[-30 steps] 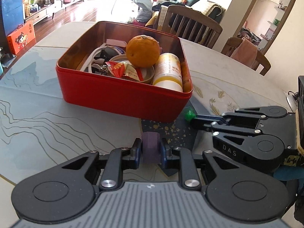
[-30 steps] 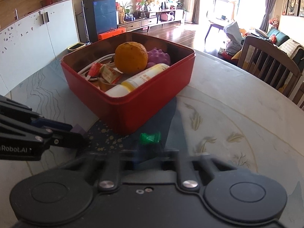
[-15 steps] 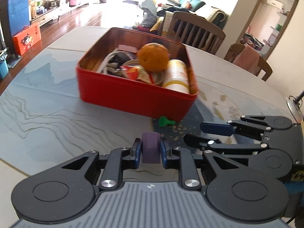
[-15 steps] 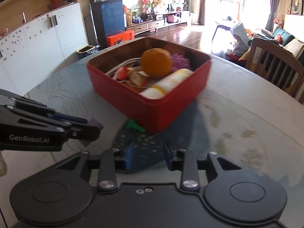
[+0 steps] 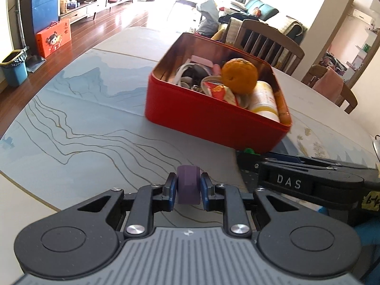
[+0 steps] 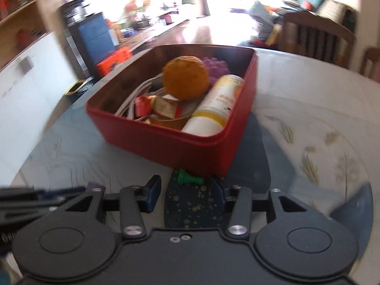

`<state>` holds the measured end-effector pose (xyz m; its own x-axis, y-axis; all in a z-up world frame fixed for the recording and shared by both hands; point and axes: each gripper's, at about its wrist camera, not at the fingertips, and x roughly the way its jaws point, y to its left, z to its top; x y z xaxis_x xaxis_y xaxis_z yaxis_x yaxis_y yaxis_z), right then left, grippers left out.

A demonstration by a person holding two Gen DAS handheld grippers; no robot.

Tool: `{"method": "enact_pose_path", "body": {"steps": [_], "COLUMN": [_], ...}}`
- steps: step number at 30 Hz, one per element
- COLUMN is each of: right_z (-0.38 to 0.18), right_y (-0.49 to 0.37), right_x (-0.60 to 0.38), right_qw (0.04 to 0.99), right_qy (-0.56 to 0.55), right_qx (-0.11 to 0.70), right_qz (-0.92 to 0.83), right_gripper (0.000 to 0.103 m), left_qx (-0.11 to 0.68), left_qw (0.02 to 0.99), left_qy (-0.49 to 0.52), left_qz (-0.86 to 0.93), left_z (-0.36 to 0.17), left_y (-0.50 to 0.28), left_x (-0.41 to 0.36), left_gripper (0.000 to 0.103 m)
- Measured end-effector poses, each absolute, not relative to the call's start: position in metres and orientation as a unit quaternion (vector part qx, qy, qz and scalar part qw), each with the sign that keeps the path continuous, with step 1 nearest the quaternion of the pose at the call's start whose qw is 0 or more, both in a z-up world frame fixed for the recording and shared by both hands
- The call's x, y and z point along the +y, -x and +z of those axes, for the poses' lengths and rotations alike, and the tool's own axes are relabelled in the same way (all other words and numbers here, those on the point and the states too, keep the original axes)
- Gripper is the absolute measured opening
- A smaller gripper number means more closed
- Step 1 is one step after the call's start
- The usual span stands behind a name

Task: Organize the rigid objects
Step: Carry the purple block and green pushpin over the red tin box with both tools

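Observation:
My left gripper (image 5: 188,185) is shut on a small purple block (image 5: 188,184), held low over the table in front of the red tin (image 5: 213,123). The tin holds an orange (image 5: 239,76), a yellow-and-white bottle (image 5: 264,99), red snack packets and a white cable. My right gripper (image 6: 185,190) has its jaws opening. A small green piece (image 6: 187,177) lies on the table just past its fingertips, against the tin's near wall (image 6: 166,142), and no pad presses on it. In the left wrist view the right gripper (image 5: 249,160) reaches in from the right, with the green piece (image 5: 249,150) at its tip.
The round table (image 5: 83,123) has a blue-grey patterned top, and its near edge curves at the lower left. Wooden chairs (image 5: 268,40) stand behind the tin. A purple bumpy ball (image 6: 216,65) sits at the tin's back. The right wrist view is motion-blurred.
The right gripper's jaws have parted and let go of the green piece, which now lies on the table by the tin. The left gripper has shifted left, still holding the purple block.

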<state>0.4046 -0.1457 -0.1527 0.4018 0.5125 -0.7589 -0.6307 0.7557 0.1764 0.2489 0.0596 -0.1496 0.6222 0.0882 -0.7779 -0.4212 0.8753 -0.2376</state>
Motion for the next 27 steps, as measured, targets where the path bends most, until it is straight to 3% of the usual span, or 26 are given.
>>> {"method": "enact_pose_path", "body": {"steps": [4, 7, 17, 27], "right_z": [-0.154, -0.157, -0.154, -0.105], "right_y": [-0.400, -0.399, -0.399, -0.393], "right_x": [-0.137, -0.135, -0.162, -0.187], "right_qw": [0.854, 0.865, 0.865, 0.872], "right_qy": [0.071, 0.081, 0.059, 0.060], "right_qx": [0.425, 0.417, 0.412, 0.371], "right_qz": [0.292, 0.268, 0.278, 0.314], "right_gripper": [0.038, 0.023, 0.023, 0.023], "left_qx": [0.410, 0.410, 0.408, 0.393], "left_qw": [0.878, 0.879, 0.881, 0.892], "left_qy": [0.200, 0.196, 0.193, 0.187], "left_qz": [0.145, 0.144, 0.140, 0.123], "left_z": [-0.151, -0.151, -0.146, -0.118], "left_y": [-0.251, -0.253, -0.254, -0.260], "left_x": [0.063, 0.065, 0.068, 0.064], "left_gripper": [0.020, 0.020, 0.020, 0.021]}}
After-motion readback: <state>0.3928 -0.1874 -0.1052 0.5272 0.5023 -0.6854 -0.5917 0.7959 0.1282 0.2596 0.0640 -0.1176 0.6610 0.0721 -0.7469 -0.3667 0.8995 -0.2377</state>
